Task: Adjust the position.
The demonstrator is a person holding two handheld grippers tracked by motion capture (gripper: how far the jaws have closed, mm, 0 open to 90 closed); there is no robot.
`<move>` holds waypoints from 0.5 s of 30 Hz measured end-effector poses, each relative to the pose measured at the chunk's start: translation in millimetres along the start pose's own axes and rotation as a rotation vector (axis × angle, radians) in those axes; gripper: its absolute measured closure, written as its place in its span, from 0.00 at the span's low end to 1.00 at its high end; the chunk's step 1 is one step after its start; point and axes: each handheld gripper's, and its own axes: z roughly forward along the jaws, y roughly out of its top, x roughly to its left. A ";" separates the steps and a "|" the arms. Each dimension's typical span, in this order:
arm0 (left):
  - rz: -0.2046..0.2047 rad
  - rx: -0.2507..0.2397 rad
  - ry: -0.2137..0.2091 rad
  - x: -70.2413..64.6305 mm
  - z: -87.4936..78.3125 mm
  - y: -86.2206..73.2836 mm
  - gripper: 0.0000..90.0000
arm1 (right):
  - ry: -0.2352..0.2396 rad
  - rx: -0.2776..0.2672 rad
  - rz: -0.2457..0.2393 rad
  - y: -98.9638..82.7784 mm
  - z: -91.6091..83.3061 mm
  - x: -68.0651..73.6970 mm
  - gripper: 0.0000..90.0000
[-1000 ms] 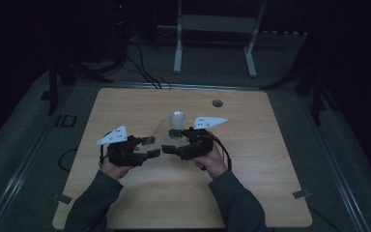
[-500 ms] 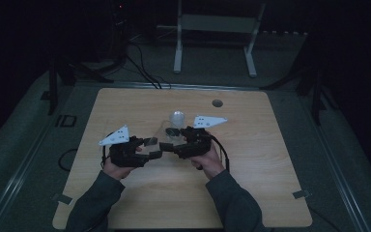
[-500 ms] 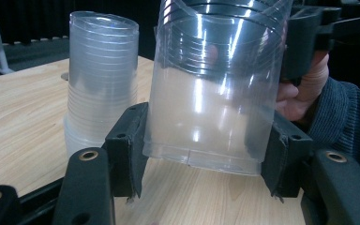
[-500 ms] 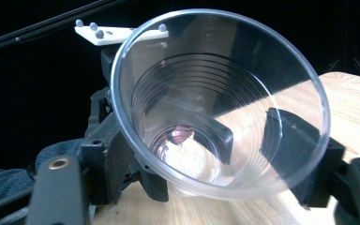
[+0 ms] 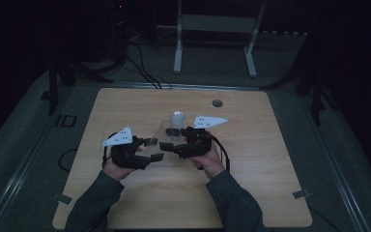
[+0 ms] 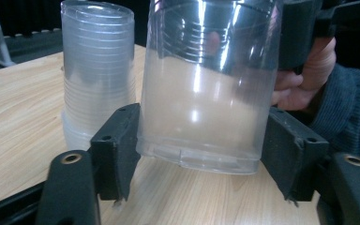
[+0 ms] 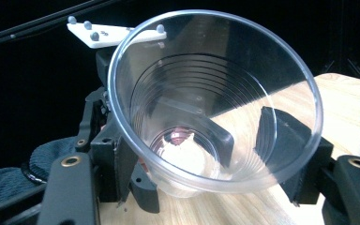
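Neither hand had shifted across the table [image 5: 251, 193] since the earlier frames; the change was in the jaws. The left gripper [image 5: 152, 149], low and left of centre in the high view, had just been opening. Its jaws stood partly spread, with the base of the clear cup [image 6: 206, 93] between them; the pads were close beside the wall and seemingly no longer pressing. The right gripper [image 5: 170, 138], just right of it, had just been closing, and its jaws were shut on the same cup, which hung just above the table at mid-frame between the two grippers.

From here the thin wall could buckle or crack if the right jaws squeezed harder. The slick plastic could also slip out now that one grip alone carried it. Drawing the cup away at an angle might catch its base on a left pad, or knock the stack of cups [image 6: 98, 70] standing close behind.

The cup was transparent, glossy and tapered, with fine ribs round its upper wall and a rolled rim. The stack looked cloudier, its nested rims forming bands. The table was pale wood grain with rounded corners. Beyond its top edge, a white stand [image 5: 215, 34] rose from dim grey floor.
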 end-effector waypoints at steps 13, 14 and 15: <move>0.045 0.055 0.077 -6.0 1.5 4.8 0.31 | -0.038 0.034 -0.044 2.1 -1.7 3.5 0.35; 0.047 0.060 0.082 -6.4 1.9 5.0 0.30 | -0.039 0.035 -0.046 2.3 -1.8 3.7 0.35; 0.049 0.062 0.085 -6.7 2.0 5.0 0.30 | -0.045 0.038 -0.050 2.4 -1.9 4.1 0.35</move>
